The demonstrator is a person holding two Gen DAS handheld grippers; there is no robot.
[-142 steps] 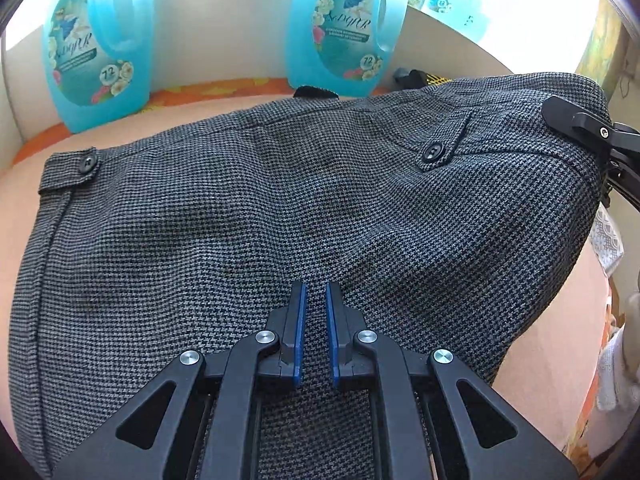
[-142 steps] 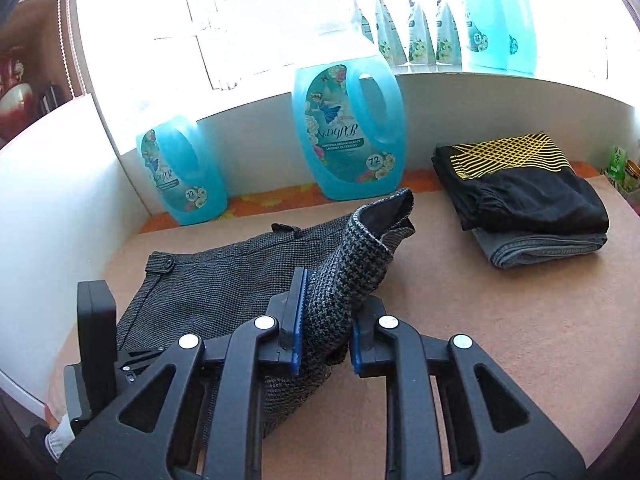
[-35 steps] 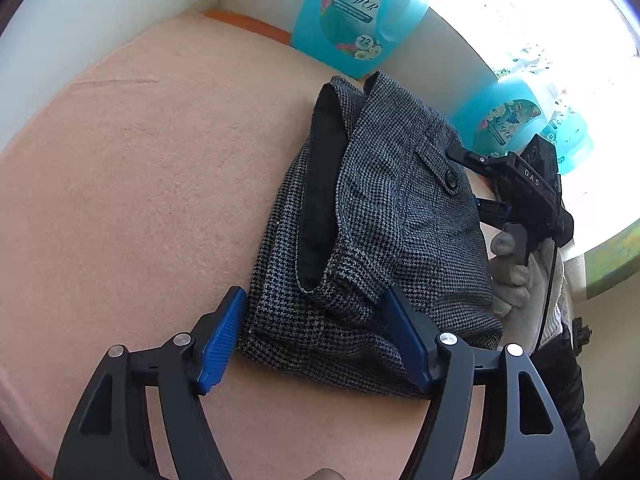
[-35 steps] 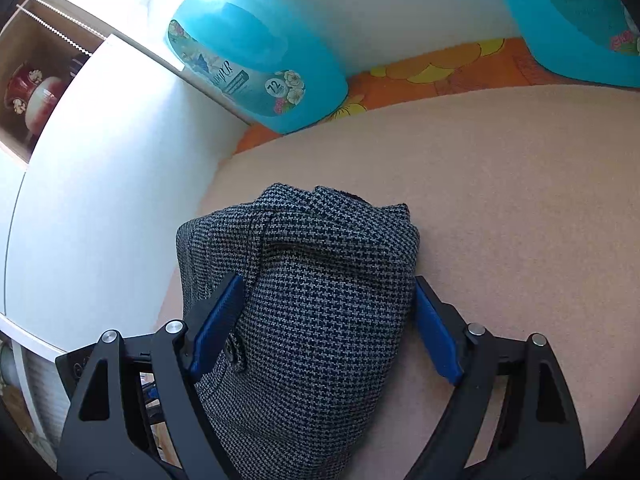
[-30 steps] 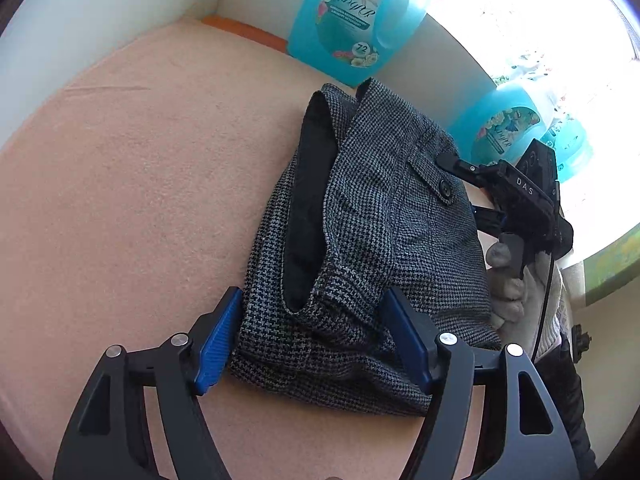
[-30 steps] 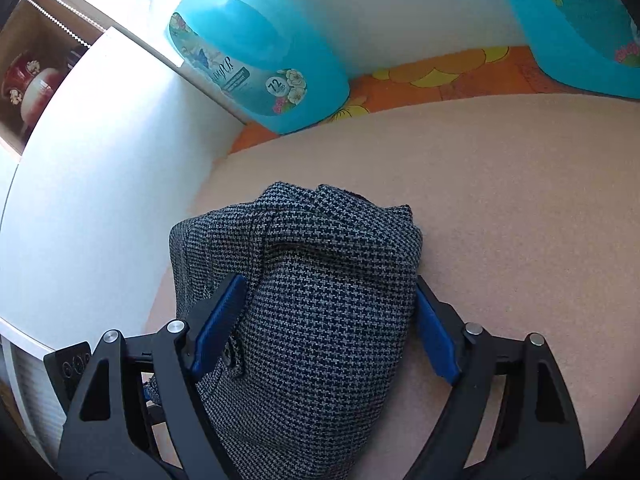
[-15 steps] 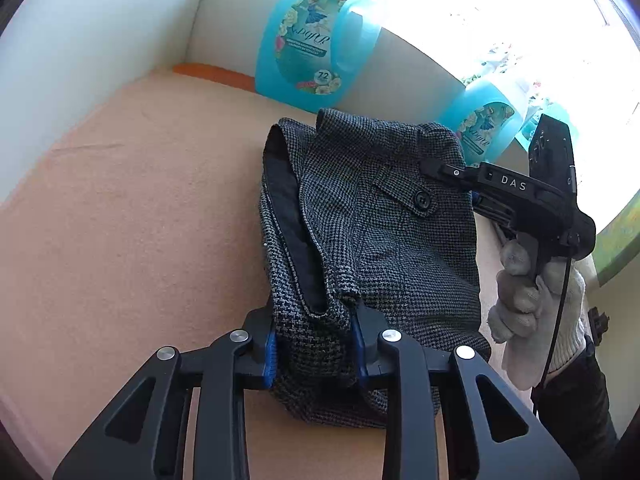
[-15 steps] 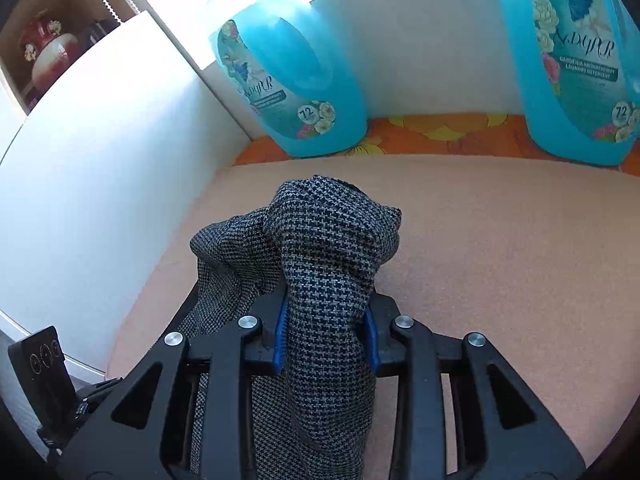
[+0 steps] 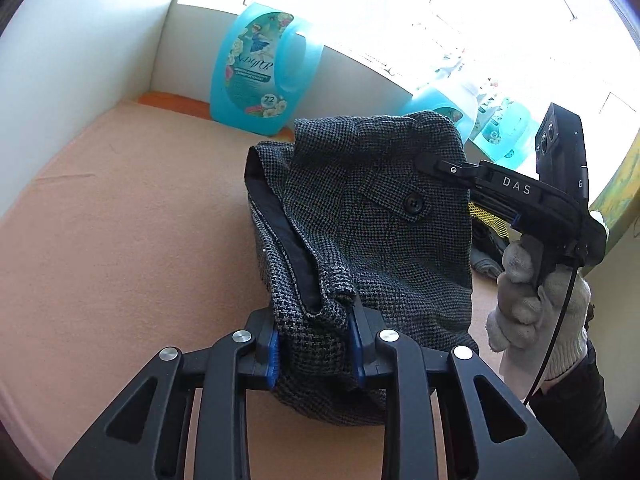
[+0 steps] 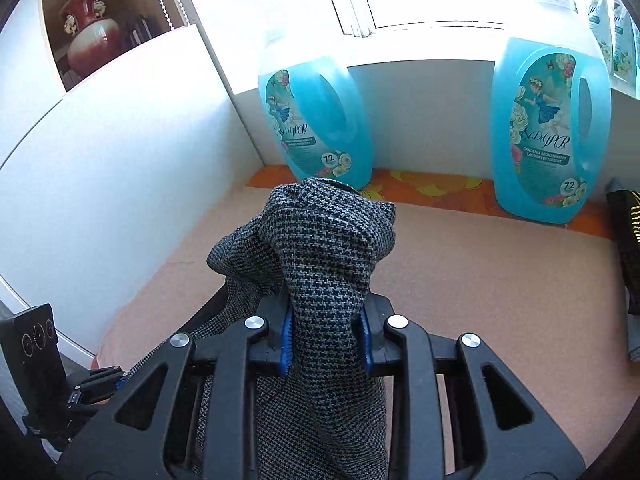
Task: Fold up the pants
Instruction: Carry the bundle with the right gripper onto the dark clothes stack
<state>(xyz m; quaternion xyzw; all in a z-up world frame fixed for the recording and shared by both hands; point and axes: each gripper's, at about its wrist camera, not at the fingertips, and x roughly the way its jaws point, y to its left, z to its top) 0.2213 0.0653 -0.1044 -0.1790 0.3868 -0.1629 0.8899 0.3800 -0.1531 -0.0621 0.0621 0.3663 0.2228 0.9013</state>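
Both the left gripper (image 9: 314, 346) and right gripper (image 10: 326, 338) pinch the folded pants (image 9: 372, 216) above the table (image 9: 120, 240), the bundle hiding each one's blue pads and the stack (image 10: 628, 216) cut off far right.

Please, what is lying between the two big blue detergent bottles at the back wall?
In the right wrist view, only bare orange flowered mat lies between the left bottle and the right bottle.

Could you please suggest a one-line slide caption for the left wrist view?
Left hand-held gripper and right hand-held gripper both clamp the folded houndstooth pants.
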